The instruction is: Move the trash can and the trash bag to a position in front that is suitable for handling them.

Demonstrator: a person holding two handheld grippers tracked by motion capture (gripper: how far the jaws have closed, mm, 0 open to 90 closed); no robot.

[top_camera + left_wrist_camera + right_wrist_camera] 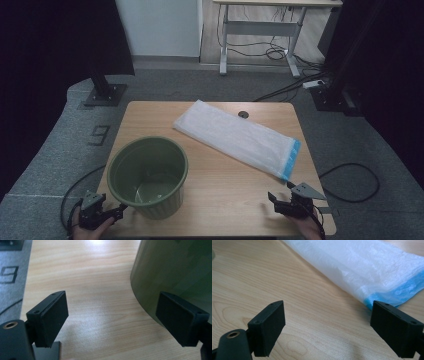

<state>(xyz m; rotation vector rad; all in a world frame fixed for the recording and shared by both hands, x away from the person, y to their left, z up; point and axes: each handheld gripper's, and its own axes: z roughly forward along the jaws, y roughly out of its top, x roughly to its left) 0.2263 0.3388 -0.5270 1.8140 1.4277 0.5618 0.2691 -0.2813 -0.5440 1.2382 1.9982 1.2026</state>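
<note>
From above, the green bucket (148,176) stood at the table's (230,200) near left, the folded white bag (237,137) lay diagonally to its right; the gripper views added the bucket's wall (175,272) and the bag's blue edge (404,290) close up. The left gripper (121,210) gaped wide just beside the bucket, holding nothing; the right gripper (272,200) stood equally wide and empty, near the bag.

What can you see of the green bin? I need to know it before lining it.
The green bin is a round, olive, plastic-looking pail with a rolled rim and faintly ribbed wall. It stands upright and empty on the table's near left part, apart from the folded bag. The open left gripper sits just beside its wall; contact is unclear.
</note>
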